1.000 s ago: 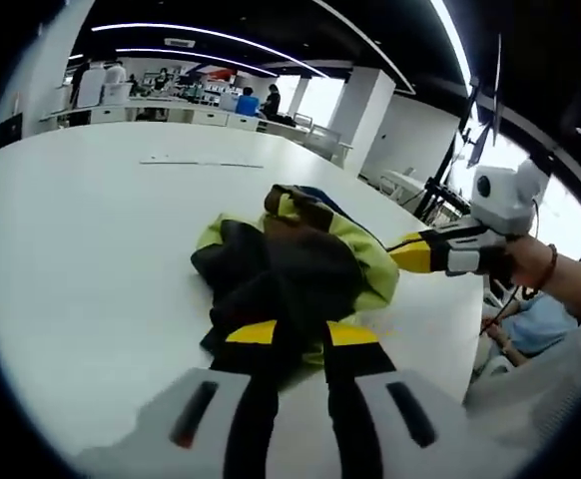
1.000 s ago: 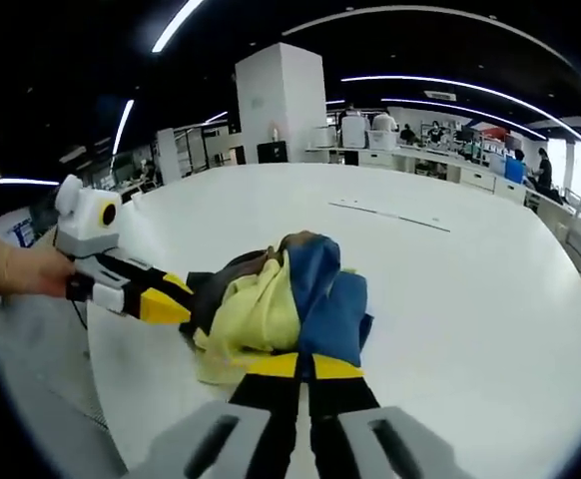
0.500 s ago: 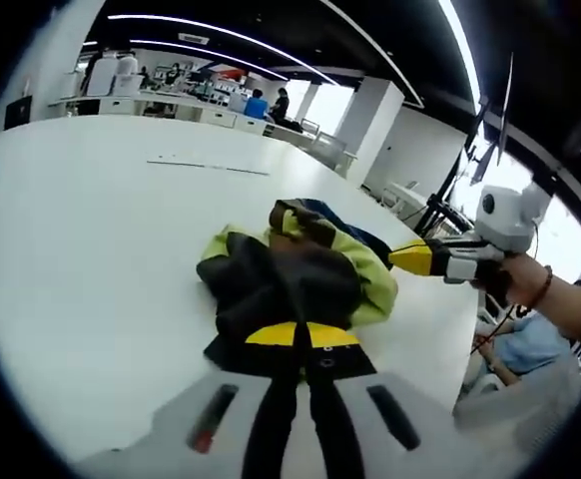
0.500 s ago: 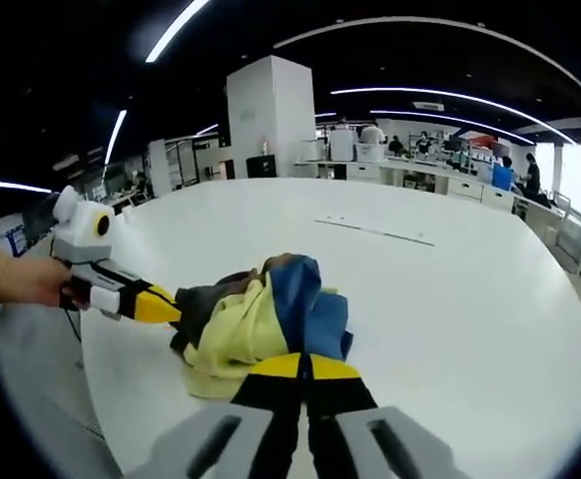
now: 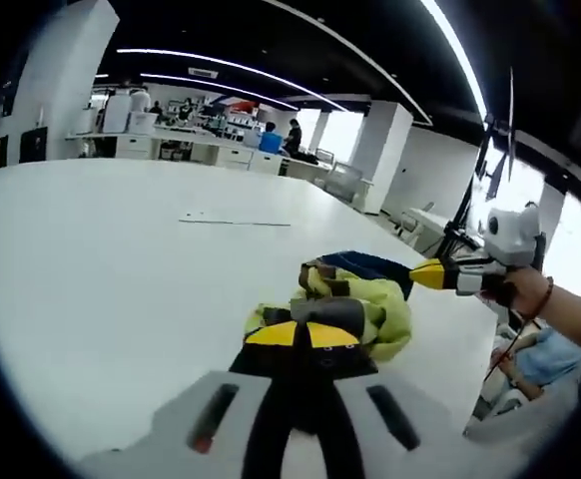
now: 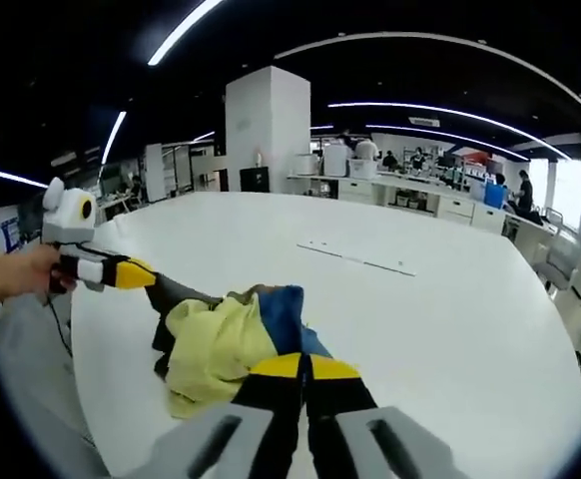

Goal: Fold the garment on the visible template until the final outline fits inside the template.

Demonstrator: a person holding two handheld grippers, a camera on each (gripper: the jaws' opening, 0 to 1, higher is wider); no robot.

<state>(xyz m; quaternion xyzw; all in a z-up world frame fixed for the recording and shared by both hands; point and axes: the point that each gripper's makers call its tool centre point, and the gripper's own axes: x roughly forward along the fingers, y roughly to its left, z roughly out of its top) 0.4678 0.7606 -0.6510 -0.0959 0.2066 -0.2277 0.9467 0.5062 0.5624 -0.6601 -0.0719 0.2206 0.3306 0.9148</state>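
White table (image 5: 91, 299) | bunched yellow, blue and dark garment (image 6: 221, 339) lies near the table edge closest to me | my left gripper (image 5: 306, 334) pinched shut on its dark fabric | my right gripper (image 6: 304, 366) looks closed on the blue part, likely gripping it.

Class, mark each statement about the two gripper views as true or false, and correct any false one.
1. The crumpled yellow, blue and dark garment lies on a white table. True.
2. The left gripper is wide open, away from the cloth. False: its jaws are shut on the garment.
3. The right gripper is shut on the garment. True.
4. The garment is folded flat and neat. False: it is bunched in a heap.
5. A thin line marks the table beyond the garment. True.
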